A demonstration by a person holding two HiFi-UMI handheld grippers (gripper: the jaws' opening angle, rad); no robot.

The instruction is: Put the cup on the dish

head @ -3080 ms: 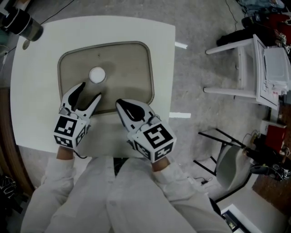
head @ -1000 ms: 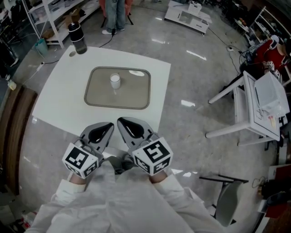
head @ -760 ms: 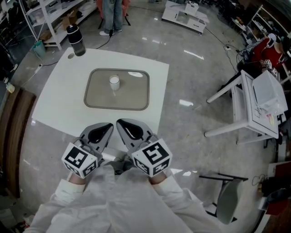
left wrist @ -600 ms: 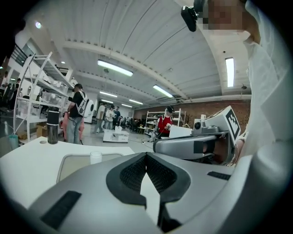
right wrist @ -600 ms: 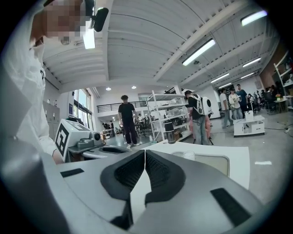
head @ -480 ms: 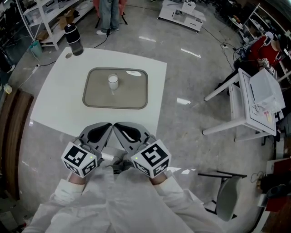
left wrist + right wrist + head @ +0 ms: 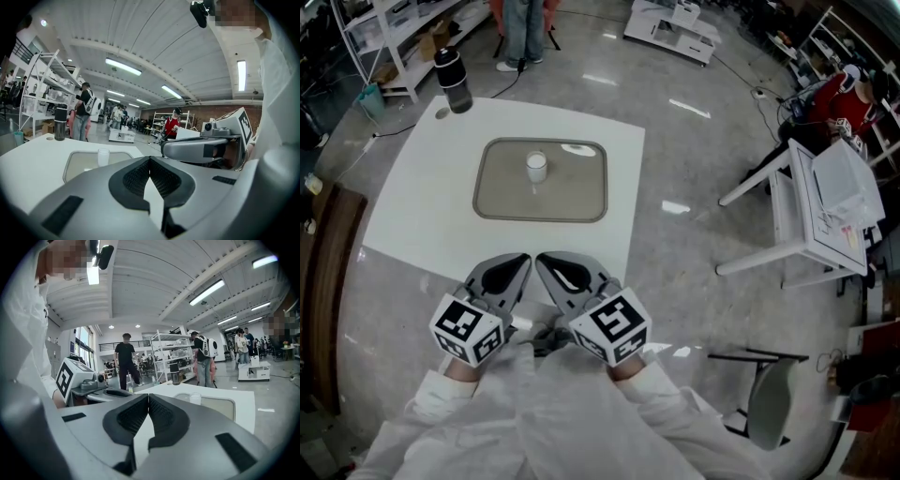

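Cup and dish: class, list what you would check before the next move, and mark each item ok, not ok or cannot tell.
1. Cup stands upright on the dish: ok.
2. Cup sits well inside the dish's rim: ok.
3. Left gripper is shut with nothing between its jaws: ok.
4. Right gripper is shut with nothing between its jaws: ok.
5. Both grippers are apart from the cup: ok.
6. Cup has something in it: cannot tell.
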